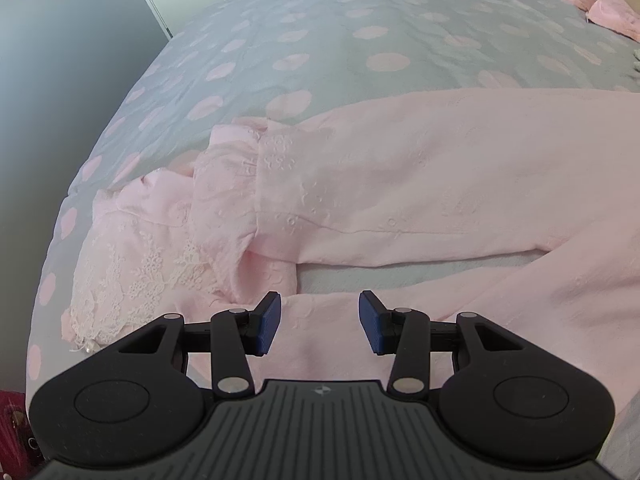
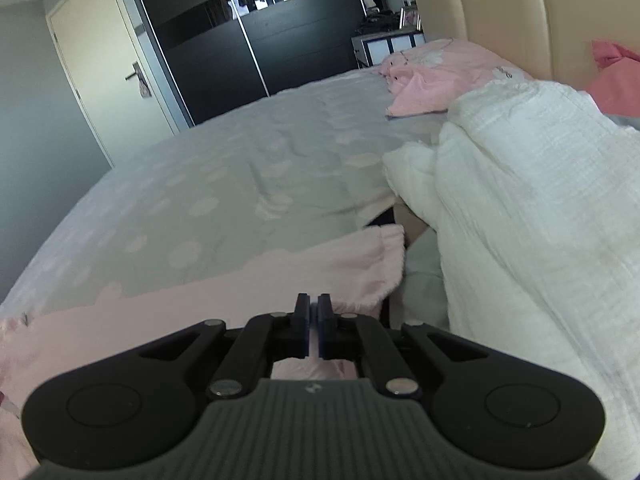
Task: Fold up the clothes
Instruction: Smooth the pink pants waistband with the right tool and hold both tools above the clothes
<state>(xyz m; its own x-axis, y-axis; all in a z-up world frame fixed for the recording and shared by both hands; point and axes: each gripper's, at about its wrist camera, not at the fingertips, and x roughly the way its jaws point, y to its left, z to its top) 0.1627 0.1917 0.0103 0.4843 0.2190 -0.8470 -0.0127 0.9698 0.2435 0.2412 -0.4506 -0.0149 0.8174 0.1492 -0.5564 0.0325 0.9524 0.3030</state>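
Observation:
Pale pink embroidered trousers (image 1: 420, 184) lie flat on the bed, legs running left to lace-trimmed cuffs (image 1: 132, 276). My left gripper (image 1: 320, 324) is open and hovers just over the near leg (image 1: 312, 344), close to its cuff. In the right wrist view the same pink trousers (image 2: 320, 272) lie across the bed's near edge. My right gripper (image 2: 314, 328) is shut over the waist end; pink fabric shows under the pads, but a grip on it cannot be confirmed.
The bed has a grey cover with pink dots (image 1: 360, 40) (image 2: 224, 184). A white blanket pile (image 2: 520, 208) lies right of the trousers. Pink clothes (image 2: 432, 76) lie near the beige headboard (image 2: 500, 8). A dark wardrobe (image 2: 256, 40) and door (image 2: 100, 68) stand beyond.

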